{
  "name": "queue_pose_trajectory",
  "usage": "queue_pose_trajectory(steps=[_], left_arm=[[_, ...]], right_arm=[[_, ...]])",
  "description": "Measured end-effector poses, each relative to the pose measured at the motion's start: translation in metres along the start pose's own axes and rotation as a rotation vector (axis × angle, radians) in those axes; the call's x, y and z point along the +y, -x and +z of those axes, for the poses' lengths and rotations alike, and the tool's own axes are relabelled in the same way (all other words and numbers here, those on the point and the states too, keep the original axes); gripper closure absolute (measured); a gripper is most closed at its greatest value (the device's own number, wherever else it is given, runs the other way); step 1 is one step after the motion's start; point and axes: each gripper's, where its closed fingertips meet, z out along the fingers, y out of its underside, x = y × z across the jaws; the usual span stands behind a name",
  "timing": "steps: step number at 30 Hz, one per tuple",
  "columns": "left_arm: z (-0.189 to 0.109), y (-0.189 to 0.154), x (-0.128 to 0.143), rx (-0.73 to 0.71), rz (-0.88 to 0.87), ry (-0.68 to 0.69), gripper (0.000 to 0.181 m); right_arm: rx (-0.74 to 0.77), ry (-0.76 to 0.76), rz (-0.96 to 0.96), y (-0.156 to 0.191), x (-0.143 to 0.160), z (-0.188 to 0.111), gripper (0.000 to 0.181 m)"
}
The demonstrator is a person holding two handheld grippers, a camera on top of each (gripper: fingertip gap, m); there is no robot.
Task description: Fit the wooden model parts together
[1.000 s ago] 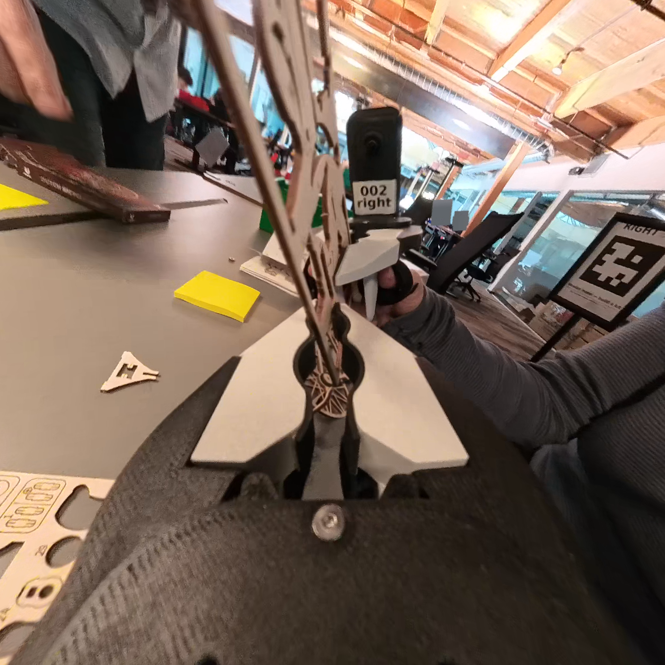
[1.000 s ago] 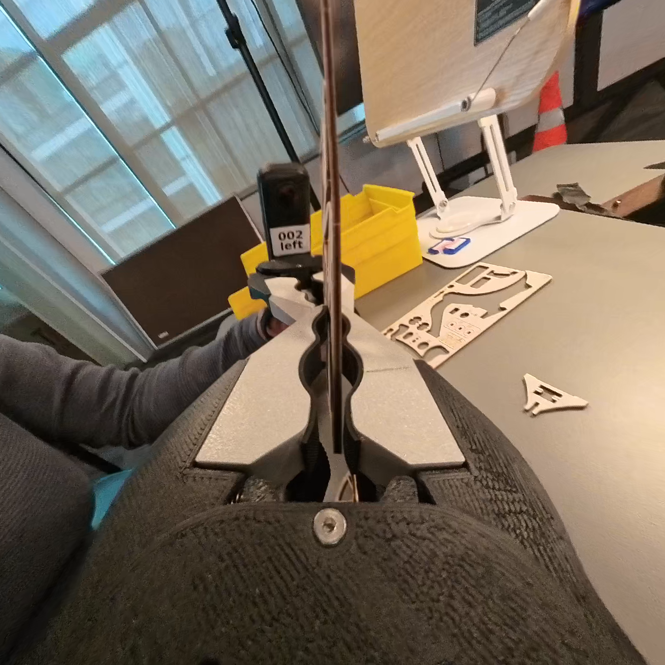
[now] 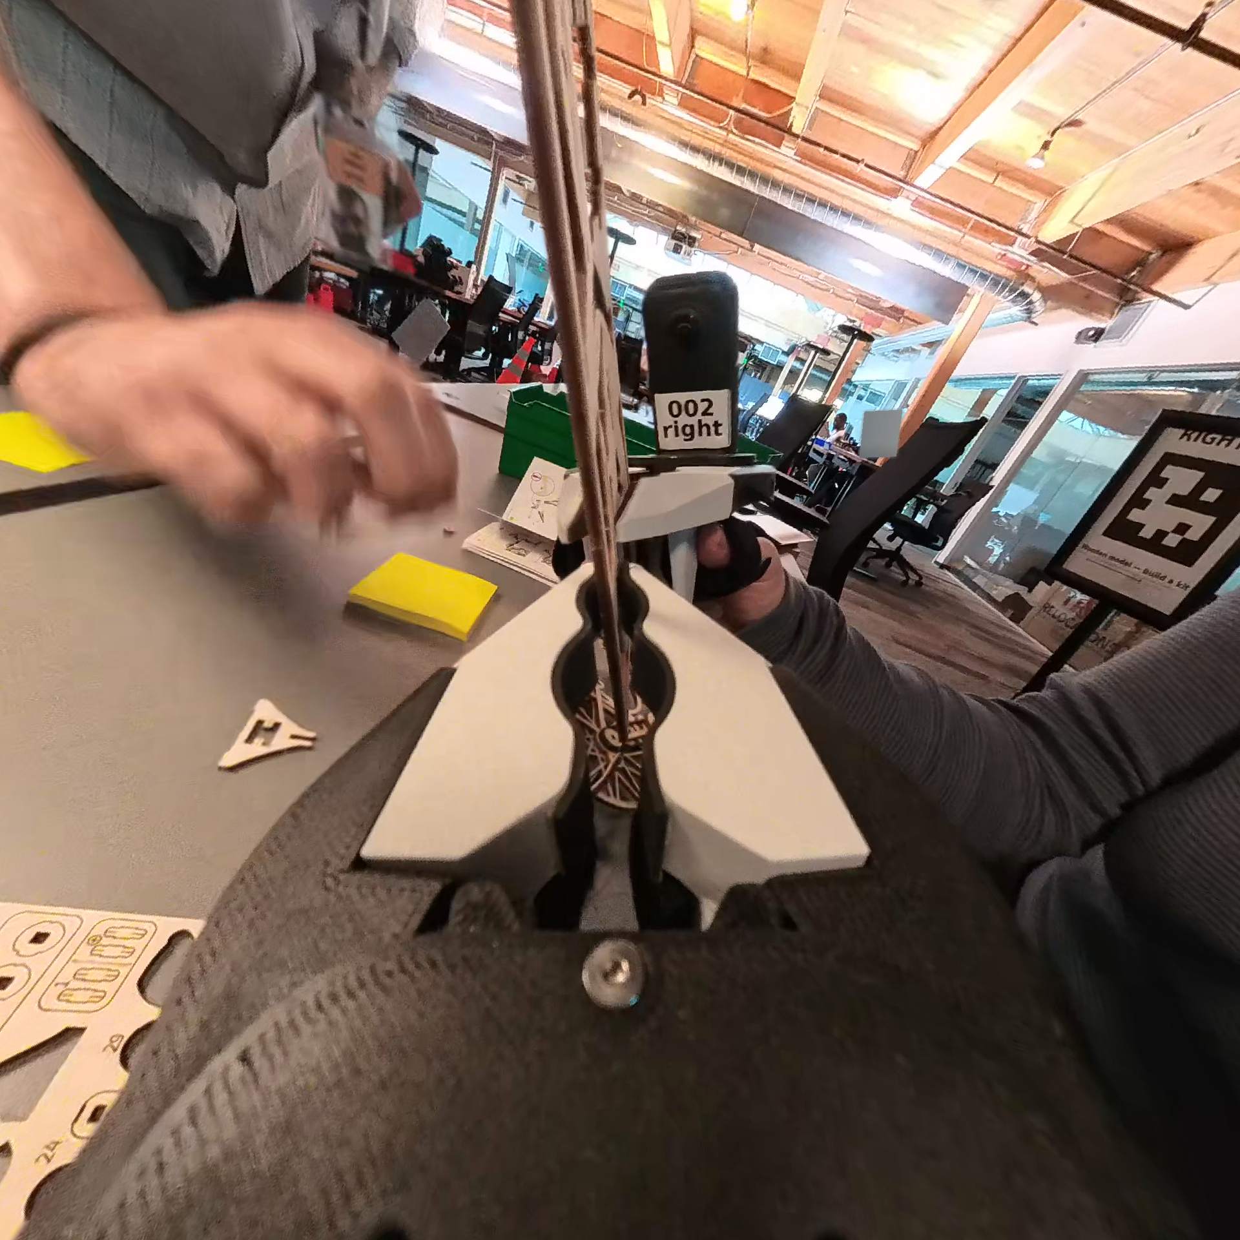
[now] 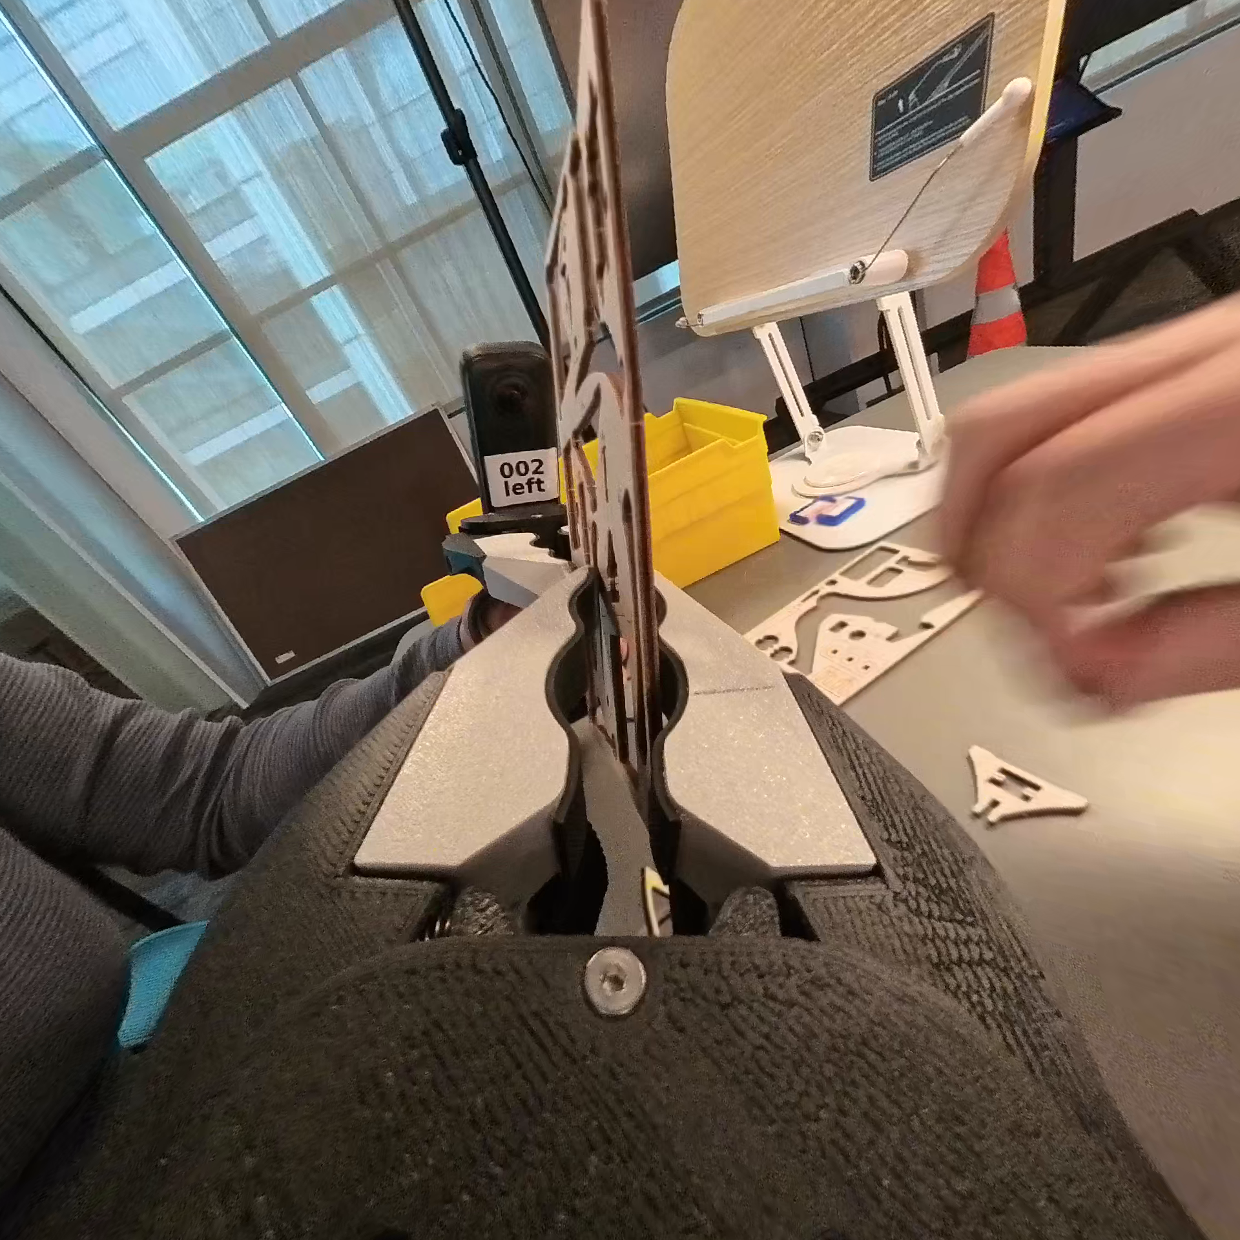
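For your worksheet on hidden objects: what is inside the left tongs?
Inside the left tongs stands a thin wooden sheet, seen edge-on, with a round spoked wooden wheel at its foot. The wheel's lower edge and how it joins the sheet are hidden by the fingers.

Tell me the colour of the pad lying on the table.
Yellow pad; clearest in the left wrist view.

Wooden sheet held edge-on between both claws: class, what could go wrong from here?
The thin wooden sheet, clamped by the left claw and right claw, could snap if they twist apart. A bystander's blurred hand moves close by and might knock it. The small wheel could slip free.
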Motion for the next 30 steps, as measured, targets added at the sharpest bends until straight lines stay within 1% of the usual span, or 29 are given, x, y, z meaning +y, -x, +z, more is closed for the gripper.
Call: queue_pose_trajectory(steps=[3, 6, 12, 16, 18, 21, 24, 26, 30], left_arm=[[0.0, 0.003, 0.002, -0.013, -0.007, 0.008, 0.18], [0.001, 0.004, 0.003, -0.018, -0.007, 0.008, 0.18], [0.002, 0.002, 0.004, -0.006, -0.013, 0.016, 0.18], [0.003, 0.01, 0.006, -0.067, 0.007, 0.022, 0.18], [0.005, 0.018, 0.01, -0.156, 0.066, 0.048, 0.18], [0.004, 0.021, 0.008, -0.188, 0.098, 0.045, 0.18], [0.001, 0.019, 0.006, -0.142, 0.066, 0.018, 0.18], [0.002, 0.02, 0.007, -0.153, 0.082, 0.029, 0.18], [0.006, 0.017, 0.011, -0.147, 0.094, 0.047, 0.18]], right_arm=[[0.04, 0.018, -0.02, -0.005, 0.002, 0.0, 0.17], [0.053, 0.025, -0.031, -0.006, 0.002, -0.001, 0.171], [-0.011, 0.02, 0.014, -0.001, 0.003, -0.002, 0.177], [0.065, 0.038, -0.02, -0.012, 0.006, -0.001, 0.18], [0.148, 0.053, -0.06, -0.022, 0.009, -0.001, 0.18], [0.211, 0.059, -0.115, -0.026, 0.008, 0.0, 0.174], [0.25, 0.065, -0.143, -0.026, 0.005, 0.002, 0.167], [0.289, 0.085, -0.133, -0.031, 0.005, -0.002, 0.156], [0.279, 0.115, -0.099, -0.031, 0.007, -0.008, 0.151]])
